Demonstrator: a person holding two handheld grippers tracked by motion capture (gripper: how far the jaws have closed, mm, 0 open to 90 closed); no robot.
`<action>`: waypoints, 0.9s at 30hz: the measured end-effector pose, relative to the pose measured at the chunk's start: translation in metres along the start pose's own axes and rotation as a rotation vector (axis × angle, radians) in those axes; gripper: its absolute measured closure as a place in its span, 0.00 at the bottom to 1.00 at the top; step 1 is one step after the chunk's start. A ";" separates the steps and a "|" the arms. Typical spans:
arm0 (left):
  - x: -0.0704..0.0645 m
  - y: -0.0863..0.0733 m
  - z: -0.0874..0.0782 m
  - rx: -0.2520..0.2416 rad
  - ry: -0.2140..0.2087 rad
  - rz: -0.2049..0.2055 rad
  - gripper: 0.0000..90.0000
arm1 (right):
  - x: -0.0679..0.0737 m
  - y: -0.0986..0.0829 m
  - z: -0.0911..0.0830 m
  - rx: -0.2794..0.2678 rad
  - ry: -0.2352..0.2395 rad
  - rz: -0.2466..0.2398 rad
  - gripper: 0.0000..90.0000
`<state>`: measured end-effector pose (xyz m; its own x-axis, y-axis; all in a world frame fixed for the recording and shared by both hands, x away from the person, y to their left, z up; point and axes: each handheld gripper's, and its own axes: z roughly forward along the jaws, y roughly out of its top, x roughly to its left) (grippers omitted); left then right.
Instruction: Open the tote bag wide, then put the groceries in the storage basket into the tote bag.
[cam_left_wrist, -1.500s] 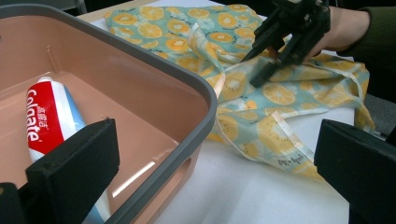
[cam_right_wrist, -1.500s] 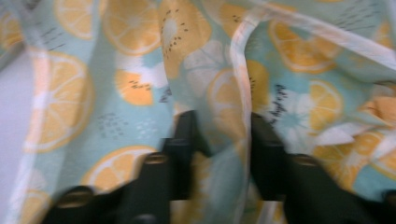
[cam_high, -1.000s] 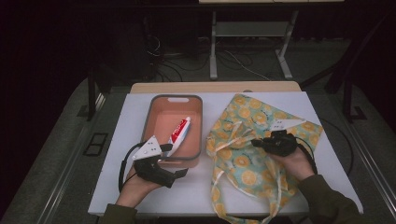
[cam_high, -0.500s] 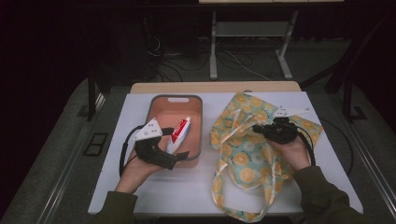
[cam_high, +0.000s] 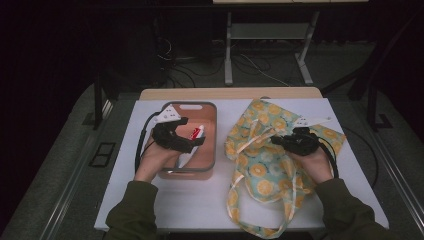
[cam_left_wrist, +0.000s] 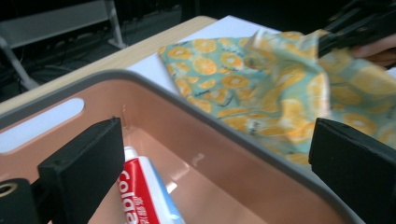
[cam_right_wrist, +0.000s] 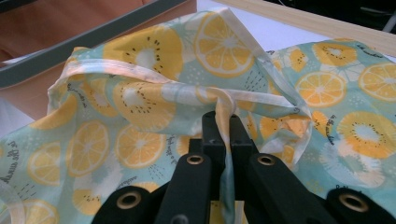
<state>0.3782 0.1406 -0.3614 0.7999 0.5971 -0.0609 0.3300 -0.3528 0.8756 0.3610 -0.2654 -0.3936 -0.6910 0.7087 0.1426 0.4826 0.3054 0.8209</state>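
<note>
The right gripper (cam_right_wrist: 223, 122) is clamped on the citrus-print fabric bag (cam_right_wrist: 154, 102), centre frame. The left gripper (cam_left_wrist: 219, 172), spread wide, hovers over the pink bin (cam_left_wrist: 243, 154); its toothpaste tube (cam_left_wrist: 140, 191) is cut off below.

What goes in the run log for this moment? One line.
left hand-held gripper: open, over toothpaste in bin | right hand-held gripper: shut on bag | bag beside bin
</note>
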 end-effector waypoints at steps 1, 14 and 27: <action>0.002 -0.001 0.004 0.011 0.006 -0.004 0.04 | 0.000 0.000 0.000 -0.001 0.000 -0.001 0.99; 0.018 -0.017 0.044 0.242 0.122 -0.060 0.14 | 0.001 -0.001 0.002 0.009 0.011 -0.018 0.99; 0.027 -0.027 0.061 0.411 0.150 -0.139 0.22 | 0.001 -0.004 0.002 0.009 0.016 -0.020 0.99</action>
<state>0.4214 0.1223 -0.4163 0.6621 0.7464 -0.0679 0.6250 -0.4998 0.5997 0.3591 -0.2648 -0.3978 -0.7093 0.6919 0.1348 0.4732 0.3257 0.8185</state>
